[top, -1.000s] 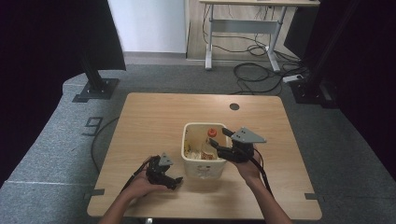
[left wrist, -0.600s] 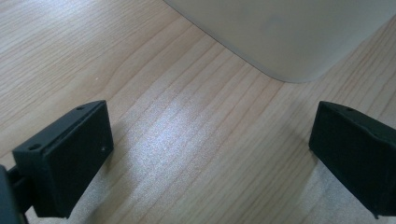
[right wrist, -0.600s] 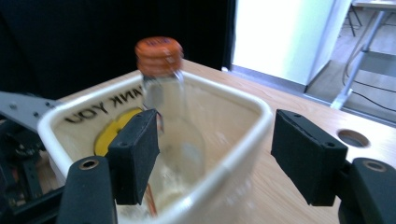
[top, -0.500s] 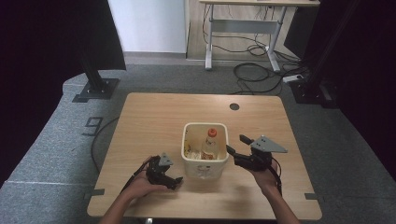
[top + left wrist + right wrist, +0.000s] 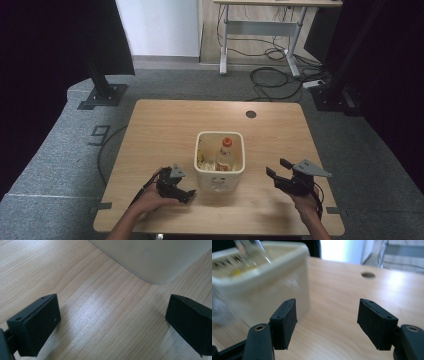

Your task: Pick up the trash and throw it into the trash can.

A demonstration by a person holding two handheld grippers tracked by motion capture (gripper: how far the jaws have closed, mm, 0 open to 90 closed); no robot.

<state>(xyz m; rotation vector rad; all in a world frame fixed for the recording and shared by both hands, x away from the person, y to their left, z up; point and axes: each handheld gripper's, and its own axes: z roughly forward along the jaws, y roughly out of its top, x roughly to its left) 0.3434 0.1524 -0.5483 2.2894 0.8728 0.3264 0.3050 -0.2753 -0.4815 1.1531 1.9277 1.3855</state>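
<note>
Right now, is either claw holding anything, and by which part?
Nothing is held. The left claw and the right claw are both open over bare tabletop, and the bottle stands in the bin.

The left tongs (image 5: 186,194) sit low near the front of the worktop (image 5: 165,125), held in the left hand (image 5: 152,200). Their jaws are wide apart and hold nothing. The right tongs (image 5: 276,169) are gripped by the right hand (image 5: 306,201), jaws also wide apart, empty.
</note>
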